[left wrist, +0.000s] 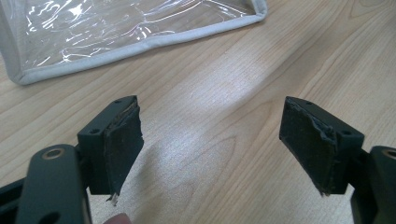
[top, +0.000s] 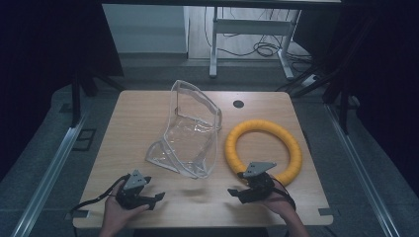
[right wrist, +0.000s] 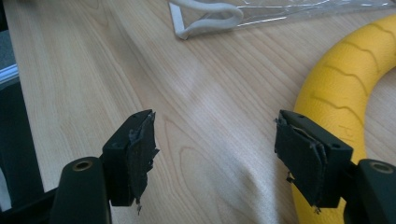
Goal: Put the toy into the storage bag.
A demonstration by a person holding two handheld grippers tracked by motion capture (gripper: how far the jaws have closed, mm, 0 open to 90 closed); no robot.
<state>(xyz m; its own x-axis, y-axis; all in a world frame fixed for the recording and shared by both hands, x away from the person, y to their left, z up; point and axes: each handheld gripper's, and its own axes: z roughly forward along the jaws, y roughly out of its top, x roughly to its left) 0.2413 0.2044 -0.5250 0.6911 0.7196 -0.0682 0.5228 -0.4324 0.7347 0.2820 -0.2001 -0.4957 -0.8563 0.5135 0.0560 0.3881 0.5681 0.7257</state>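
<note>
A clear plastic bag (top: pixel 190 131) with pale grey edging lies open in the middle of the wooden table (top: pixel 133 113). A yellow ribbed ring (top: pixel 263 148) lies flat to its right. My left gripper (top: pixel 157 199) hovers at the front left, open, with nothing between its jaws; the bag's hem (left wrist: pixel 140 44) lies ahead of it. My right gripper (top: pixel 236 193) sits at the front right, open and empty, just in front of the ring. In the right gripper view the ring (right wrist: pixel 345 93) curves past the right jaw, and the bag's corner (right wrist: pixel 205 18) lies farther off.
A dark round cable hole (top: pixel 238 103) sits near the table's far edge. White desk legs and cables (top: pixel 262 44) stand on the floor beyond. Metal floor rails (top: pixel 47 173) run along both sides of the table.
</note>
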